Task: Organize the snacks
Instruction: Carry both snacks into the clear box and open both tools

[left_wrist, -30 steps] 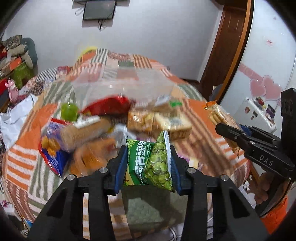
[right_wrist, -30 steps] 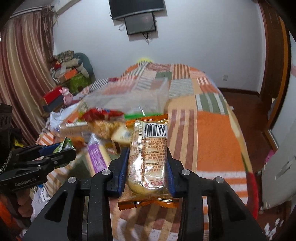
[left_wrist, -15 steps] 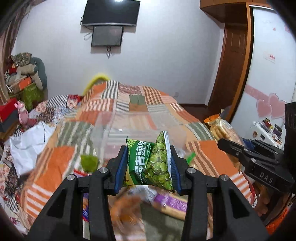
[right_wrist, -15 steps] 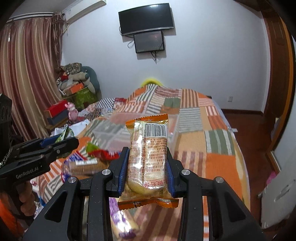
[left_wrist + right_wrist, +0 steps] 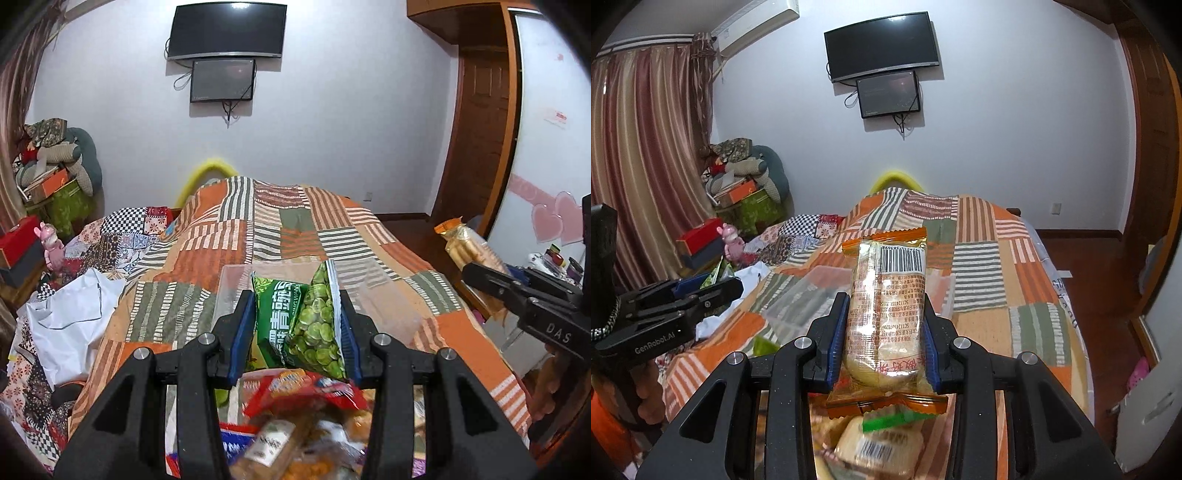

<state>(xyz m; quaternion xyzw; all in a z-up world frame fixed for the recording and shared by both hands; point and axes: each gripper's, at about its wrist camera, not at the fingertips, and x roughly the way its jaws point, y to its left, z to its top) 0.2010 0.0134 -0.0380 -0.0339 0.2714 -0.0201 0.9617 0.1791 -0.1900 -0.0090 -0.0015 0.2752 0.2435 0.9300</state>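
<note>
Grippers first. Your left gripper (image 5: 297, 325) is clamped on a green pea bag (image 5: 303, 325), blue pads pressing both sides, the bag upright and creased down the middle. Your right gripper (image 5: 884, 328) is clamped on a cake pack (image 5: 886, 306) in orange-edged clear wrap, barcode facing the camera, the pack standing upright between the pads with its lower seam hanging below them.

Both packs are held in the air above the bed. Just behind the pea bag in the left view sits a clear bin (image 5: 384, 306) on the quilt (image 5: 266, 229); in the right view the same bin (image 5: 798, 299) lies behind and left of the cake pack. You cannot tell whether either pack is directly over the bin opening.

Below your left gripper lies a snack pile (image 5: 303, 424), blurred: a red bag on top, tan packs underneath. Below your right gripper a second wrapped cake (image 5: 882, 446) with a green tab shows between the fingers.

Each gripper appears in the other's view: right one at the right edge (image 5: 517, 295), left one at the left edge (image 5: 698, 295), well apart from each other.

Farther out: white cloth (image 5: 70, 321) on the quilt's left side, two screens (image 5: 886, 66) on the wall.
</note>
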